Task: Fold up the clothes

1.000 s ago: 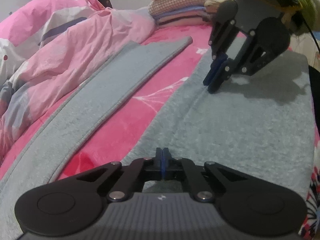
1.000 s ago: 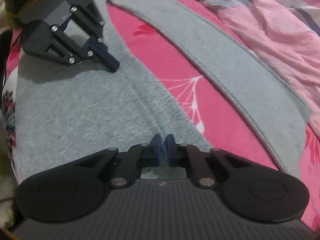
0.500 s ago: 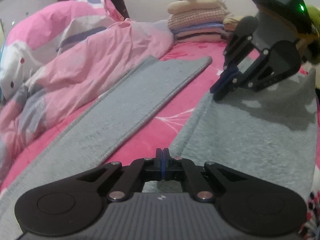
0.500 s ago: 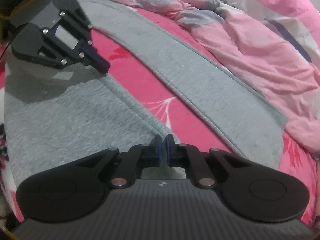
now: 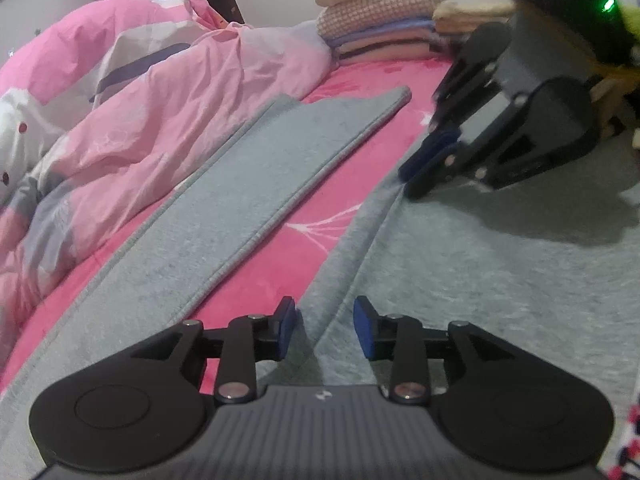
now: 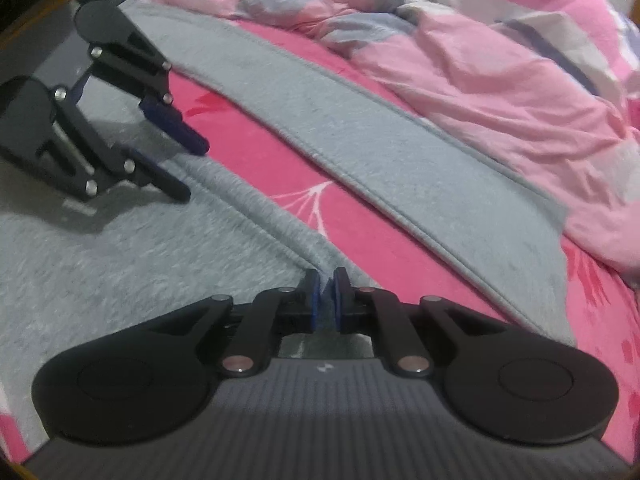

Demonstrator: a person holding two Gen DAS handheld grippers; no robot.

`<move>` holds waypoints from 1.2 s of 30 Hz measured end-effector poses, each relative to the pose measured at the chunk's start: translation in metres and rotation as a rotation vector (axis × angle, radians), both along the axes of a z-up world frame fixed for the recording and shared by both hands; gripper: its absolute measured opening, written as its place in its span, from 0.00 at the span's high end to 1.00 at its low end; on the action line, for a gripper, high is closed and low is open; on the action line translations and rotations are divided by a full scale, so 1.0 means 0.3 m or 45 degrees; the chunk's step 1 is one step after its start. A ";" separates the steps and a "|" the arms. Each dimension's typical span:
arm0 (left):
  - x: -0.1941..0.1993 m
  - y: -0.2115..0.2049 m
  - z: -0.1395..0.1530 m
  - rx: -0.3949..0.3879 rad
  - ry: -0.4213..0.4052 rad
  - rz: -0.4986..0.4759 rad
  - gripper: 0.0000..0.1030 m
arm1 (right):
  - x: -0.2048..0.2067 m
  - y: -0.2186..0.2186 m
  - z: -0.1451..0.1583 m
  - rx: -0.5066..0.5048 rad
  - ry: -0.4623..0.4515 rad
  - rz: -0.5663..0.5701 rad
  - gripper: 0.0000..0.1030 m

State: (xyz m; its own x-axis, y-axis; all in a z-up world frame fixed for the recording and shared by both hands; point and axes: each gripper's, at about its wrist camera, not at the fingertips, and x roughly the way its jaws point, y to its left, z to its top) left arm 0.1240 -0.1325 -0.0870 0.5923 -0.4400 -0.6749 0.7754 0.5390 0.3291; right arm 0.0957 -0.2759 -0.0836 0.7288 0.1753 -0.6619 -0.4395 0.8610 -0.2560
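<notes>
A rumpled pink quilt (image 5: 132,92) lies beside the work, with one stack of folded clothes (image 5: 376,20) behind. One grey fleece garment (image 5: 500,280) lies on the pink bedsheet (image 5: 332,200), its long strip (image 5: 256,200) stretched alongside. The left gripper (image 5: 326,328) gapes over the garment's edge; the right gripper (image 6: 327,300) pinches that edge.

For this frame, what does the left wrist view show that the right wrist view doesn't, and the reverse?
Left wrist view only: a stack of folded clothes at the far end of the bed, and the left claw seen open, straddling the grey garment's folded edge without pinching it.

Right wrist view only: the right claw shut on that same edge, with grey fabric between its pads.

Both: the grey garment, its long strip, the pink bedsheet and the rumpled pink quilt. Each view also catches the opposite claw.
</notes>
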 end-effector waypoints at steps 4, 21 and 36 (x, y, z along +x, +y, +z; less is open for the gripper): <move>0.018 -0.010 -0.005 0.004 0.004 0.030 0.69 | -0.096 -0.060 0.046 0.093 -0.083 -0.149 0.91; 0.038 -0.048 -0.036 0.062 -0.054 0.088 0.92 | -0.152 -0.788 -0.039 0.994 0.106 -0.997 0.76; 0.044 -0.061 -0.047 0.069 -0.080 0.110 0.92 | -0.153 -0.797 -0.032 0.992 -0.037 -0.971 0.95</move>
State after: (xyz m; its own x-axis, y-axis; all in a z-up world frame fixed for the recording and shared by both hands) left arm 0.1373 -0.1509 -0.1012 0.6686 -0.3497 -0.6563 0.7036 0.5831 0.4061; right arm 0.0498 -0.5150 -0.0933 0.8372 0.0342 -0.5458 0.2765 0.8347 0.4764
